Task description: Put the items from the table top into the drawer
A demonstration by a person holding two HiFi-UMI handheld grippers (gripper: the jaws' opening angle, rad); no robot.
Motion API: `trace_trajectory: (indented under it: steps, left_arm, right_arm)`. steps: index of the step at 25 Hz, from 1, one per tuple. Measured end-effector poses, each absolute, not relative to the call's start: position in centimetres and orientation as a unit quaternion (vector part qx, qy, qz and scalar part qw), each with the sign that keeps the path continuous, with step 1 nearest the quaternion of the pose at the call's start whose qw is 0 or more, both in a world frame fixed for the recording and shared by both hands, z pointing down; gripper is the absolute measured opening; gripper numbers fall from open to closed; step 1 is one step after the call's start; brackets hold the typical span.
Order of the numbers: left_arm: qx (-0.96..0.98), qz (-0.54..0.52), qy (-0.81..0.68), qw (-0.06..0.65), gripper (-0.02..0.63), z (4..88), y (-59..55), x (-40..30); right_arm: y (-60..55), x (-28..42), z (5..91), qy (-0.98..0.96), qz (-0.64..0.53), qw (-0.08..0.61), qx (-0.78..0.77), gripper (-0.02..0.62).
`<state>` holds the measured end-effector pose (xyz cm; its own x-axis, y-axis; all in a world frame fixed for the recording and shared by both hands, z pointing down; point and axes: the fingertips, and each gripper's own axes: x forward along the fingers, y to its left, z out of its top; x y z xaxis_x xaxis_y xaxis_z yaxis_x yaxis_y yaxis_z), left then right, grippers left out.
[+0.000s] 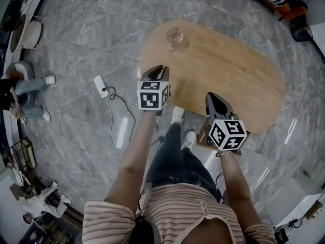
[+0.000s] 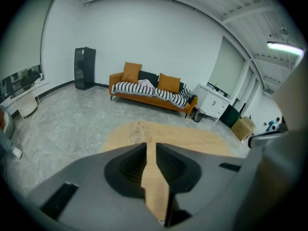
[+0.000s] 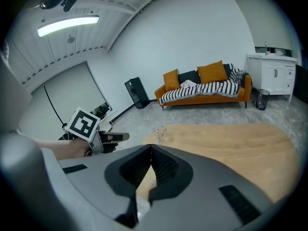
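Nothing looks done yet from where I sit. My left gripper (image 1: 156, 72) hangs at the near left edge of the table (image 1: 238, 80), its jaws a narrow slit apart with only bare wood showing through, so it carries nothing. The one task thing I can find, a clear glass item (image 1: 175, 38), stands near the table's far left end, beyond the left gripper and apart from it. It is the only item on the top, so I judge the whole job is still ahead: pick it up, open the drawer, put it in. My right gripper (image 1: 213, 96) sits over the near edge further right, its jaws together at the tips and empty. I cannot find the drawer for certain. A brown shape (image 1: 204, 136) under the near edge beside the right gripper may be it, but the gripper and table hide most of it. The glass is too small and pale for me to tell a cup from a jar.
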<state>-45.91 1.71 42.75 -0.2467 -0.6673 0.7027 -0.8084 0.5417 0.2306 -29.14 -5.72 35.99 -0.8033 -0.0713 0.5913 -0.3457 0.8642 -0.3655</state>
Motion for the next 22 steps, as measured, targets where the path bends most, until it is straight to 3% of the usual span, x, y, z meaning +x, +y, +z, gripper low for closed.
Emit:
trace_trajectory:
  steps: [22]
  left_arm:
    - [0.474,0.148,-0.745,0.445,0.124,54.7,-4.2,-53.4]
  right_arm:
    - [-8.8,-39.1,44.4,-0.904,0.225,0.354,0.082,0.009]
